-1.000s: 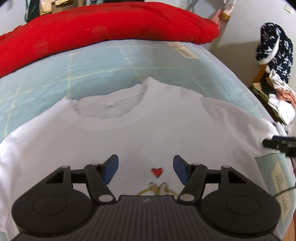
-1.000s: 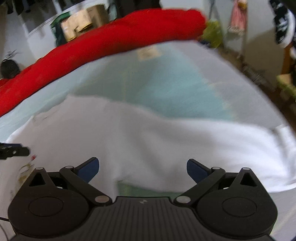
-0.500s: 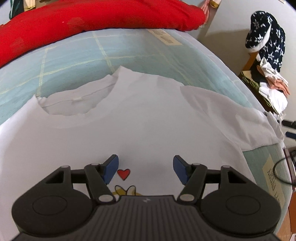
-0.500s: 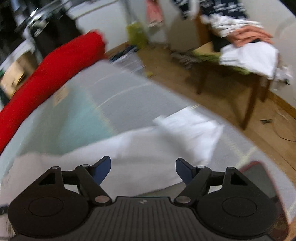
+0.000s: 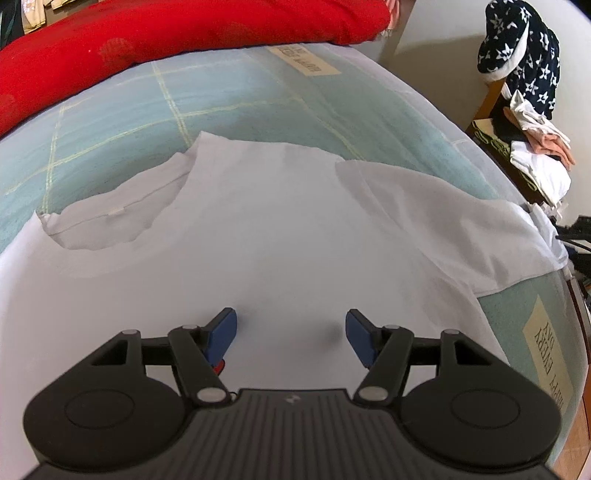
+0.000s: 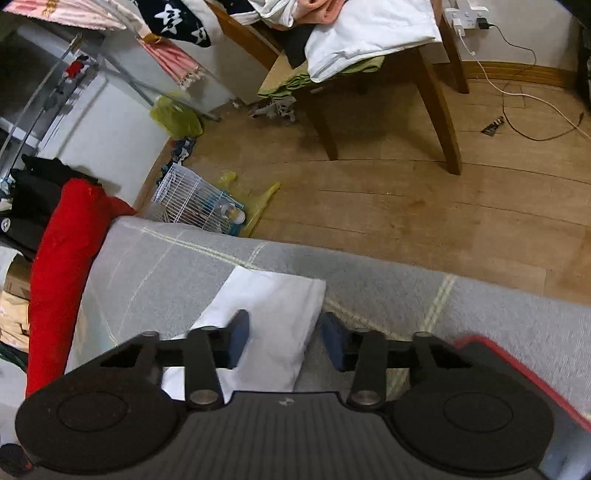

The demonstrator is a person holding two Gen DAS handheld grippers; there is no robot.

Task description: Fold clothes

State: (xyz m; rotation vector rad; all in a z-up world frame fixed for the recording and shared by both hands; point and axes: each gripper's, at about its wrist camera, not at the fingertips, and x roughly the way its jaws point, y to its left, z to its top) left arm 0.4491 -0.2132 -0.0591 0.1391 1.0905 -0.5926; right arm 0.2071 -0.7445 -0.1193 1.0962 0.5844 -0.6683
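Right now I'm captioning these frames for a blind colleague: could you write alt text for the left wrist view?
A white cotton T-shirt lies spread flat, neckline away from the camera, on a pale blue checked bed cover. The open left gripper hovers over its chest. A long red bolster lies along the bed's far edge.

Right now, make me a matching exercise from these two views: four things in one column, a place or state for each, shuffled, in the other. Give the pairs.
Things:
1. white T-shirt
2. red bolster
3. wire cage
4. left gripper

Places or states:
A. on the wooden floor beside the bed
B. open above the shirt's chest
C. spread flat on the bed, collar away from the camera
D. along the far edge of the bed

Pairs: 1-C, 2-D, 3-A, 4-B
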